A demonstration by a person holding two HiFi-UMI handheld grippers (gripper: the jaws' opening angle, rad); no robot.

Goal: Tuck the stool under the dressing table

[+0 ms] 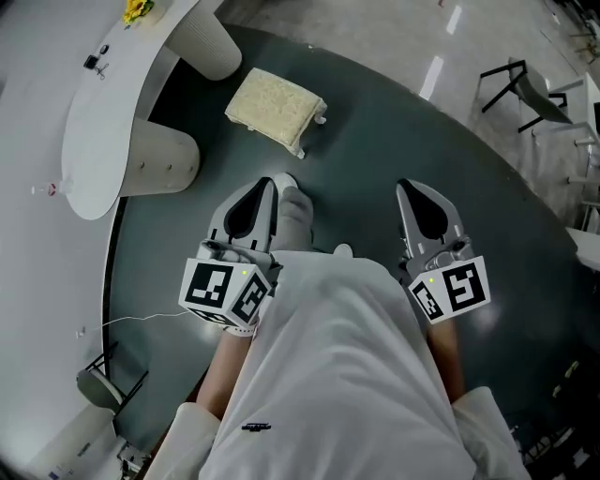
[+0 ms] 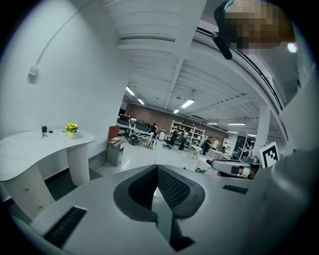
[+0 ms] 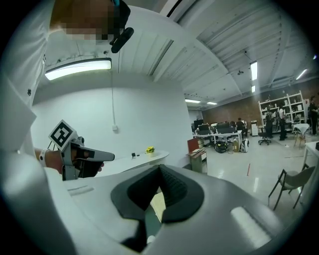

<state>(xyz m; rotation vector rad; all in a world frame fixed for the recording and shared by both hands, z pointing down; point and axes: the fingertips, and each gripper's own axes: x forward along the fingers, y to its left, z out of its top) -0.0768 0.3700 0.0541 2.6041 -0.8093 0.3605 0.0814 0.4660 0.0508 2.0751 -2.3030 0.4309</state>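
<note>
Tongs, head view: left gripper point(image 1: 272, 183) and right gripper point(image 1: 405, 187) are both clenched with nothing between the jaws. They are held side by side ahead of the person's white clothing point(image 1: 347, 366), and neither touches anything.
Stool, head view: the stool point(image 1: 277, 111) with its cream cushion stands on the dark round mat point(image 1: 375, 141). It is ahead of the 2 grippers, beside the dressing table point(image 1: 103, 103) and not yet under its top.
Why so, head view: both tools point toward the stool, so I judge this to be the approach to push or grip it.
Table, head view: the curved white top rests on 2 ribbed round legs point(image 1: 164, 157). The stool stands near the farther leg. Yellow flowers point(image 1: 138, 9) sit at the far end of the top.
Hidden, head view: the stool's legs are mostly covered by the cushion. A white shoe point(image 1: 295, 211) shows only partly past the left tool. The space under the top cannot be seen.
Left gripper view: the jaws meet at their tips and are empty. The table stands at the left, and the other tool's marker cube point(image 2: 269, 154) at the right. The stool is out of frame.
Right gripper view: the jaws are closed together. A cream patch point(image 3: 157, 203) shows in the gap behind the tips, probably the cushion, but too little of it shows to be sure. The left tool shows at the left, and a black chair point(image 3: 291, 182) is cut off at the right.
</note>
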